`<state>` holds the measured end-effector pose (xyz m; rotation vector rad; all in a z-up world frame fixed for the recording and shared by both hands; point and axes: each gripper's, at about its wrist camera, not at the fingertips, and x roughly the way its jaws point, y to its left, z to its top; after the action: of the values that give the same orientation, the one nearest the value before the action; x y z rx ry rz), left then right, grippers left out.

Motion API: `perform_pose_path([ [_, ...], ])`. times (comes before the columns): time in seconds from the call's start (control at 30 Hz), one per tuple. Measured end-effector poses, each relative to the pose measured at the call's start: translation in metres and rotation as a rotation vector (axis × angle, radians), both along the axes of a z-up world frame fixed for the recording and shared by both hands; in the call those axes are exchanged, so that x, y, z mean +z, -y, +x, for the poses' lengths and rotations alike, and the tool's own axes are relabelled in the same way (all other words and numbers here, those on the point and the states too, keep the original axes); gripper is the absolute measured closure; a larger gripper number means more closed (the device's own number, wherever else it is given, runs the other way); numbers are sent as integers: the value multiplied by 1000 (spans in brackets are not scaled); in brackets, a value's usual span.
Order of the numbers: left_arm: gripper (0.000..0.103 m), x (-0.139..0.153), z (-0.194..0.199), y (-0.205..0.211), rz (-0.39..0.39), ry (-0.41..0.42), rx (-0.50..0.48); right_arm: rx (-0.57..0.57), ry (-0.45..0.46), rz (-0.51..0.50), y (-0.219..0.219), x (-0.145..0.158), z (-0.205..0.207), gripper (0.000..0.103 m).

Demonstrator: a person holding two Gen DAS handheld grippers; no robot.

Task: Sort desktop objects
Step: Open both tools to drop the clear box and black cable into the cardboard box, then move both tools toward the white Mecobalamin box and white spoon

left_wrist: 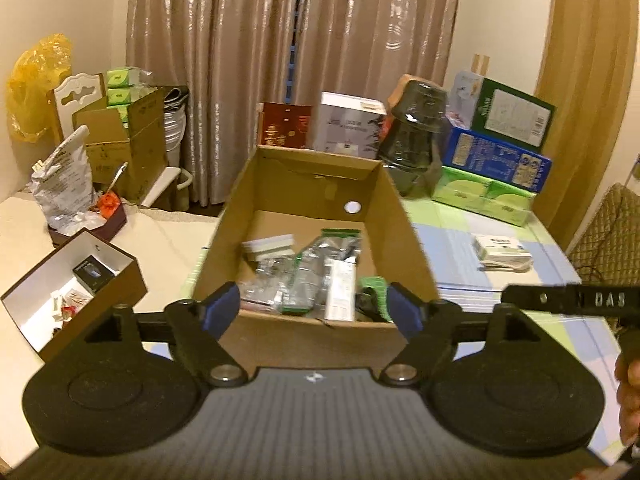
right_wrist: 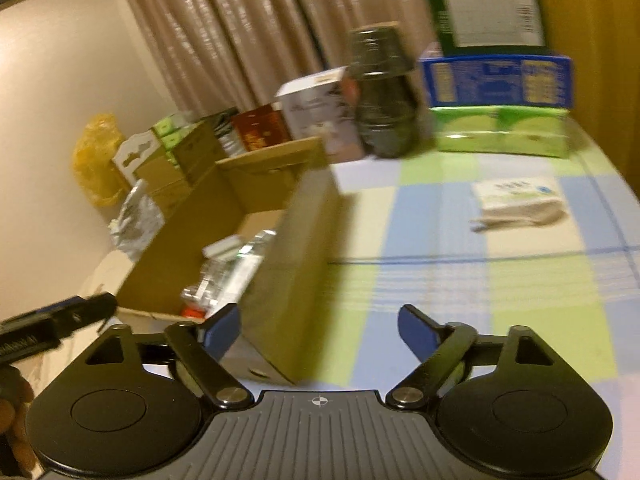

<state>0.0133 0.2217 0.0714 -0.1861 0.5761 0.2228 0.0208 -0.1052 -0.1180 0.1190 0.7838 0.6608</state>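
Both tongs spread and empty: left tongs (left_wrist: 316,304) hover over the near edge of the cardboard box (left_wrist: 404,236), right tongs (right_wrist: 320,330) beside its wall. We judge we're between drops. Next: the small white packet (right_wrist: 520,200) on the worktop (right_wrist: 420,280), at 1 o'clock from the right tongs, needs pinching.

My left claw (left_wrist: 316,306) faces the open cardboard box (left_wrist: 276,184) at twelve o'clock, its floor crowded with packets. My right claw (right_wrist: 320,330) meets bare checked worktop (right_wrist: 440,280); the white pack (right_wrist: 520,200) sits at one o'clock.
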Motion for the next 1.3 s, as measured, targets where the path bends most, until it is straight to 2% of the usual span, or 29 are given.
perform_pose_path([
  [0.23, 11, 11, -1, 43, -2, 19, -70, -84, 7, -49, 64, 4, -13, 2],
  [0.4, 2, 19, 5, 75, 21, 25, -144, -132, 11, -65, 103, 7, -14, 2],
  [0.67, 1, 21, 31, 117, 75, -13, -283, -142, 23, -120, 144, 7, 5, 2],
  [0.9, 1, 12, 74, 142, 124, -64, -400, -82, 57, -196, 162, 6, 42, 2],
  [1.1, 2, -2, 114, 162, 156, -121, -521, 11, 96, -281, 164, -7, 82, 2],
  [1.3, 3, -21, 162, 180, 214, -175, -601, 119, 126, -343, 159, -23, 122, 2],
])
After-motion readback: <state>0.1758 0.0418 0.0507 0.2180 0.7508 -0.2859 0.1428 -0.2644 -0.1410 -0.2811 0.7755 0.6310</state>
